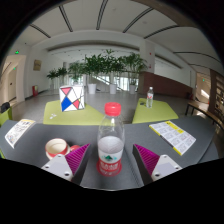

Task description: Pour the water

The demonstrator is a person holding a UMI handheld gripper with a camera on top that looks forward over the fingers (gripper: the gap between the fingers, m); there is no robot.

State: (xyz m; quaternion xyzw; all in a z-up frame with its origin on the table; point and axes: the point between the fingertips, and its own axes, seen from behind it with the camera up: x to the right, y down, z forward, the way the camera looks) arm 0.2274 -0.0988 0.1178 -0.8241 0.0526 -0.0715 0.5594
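The gripper hangs with its fingers spread wide, and the water bottle stands upright on the grey table between the two pink pads, a clear gap at either side, so nothing is gripped. Its red cap is on and the bottle sits on its own base, so by my read no pouring has begun. A small cup waits just beside the left finger: gripping, lifting, uncapping and tipping all remain.
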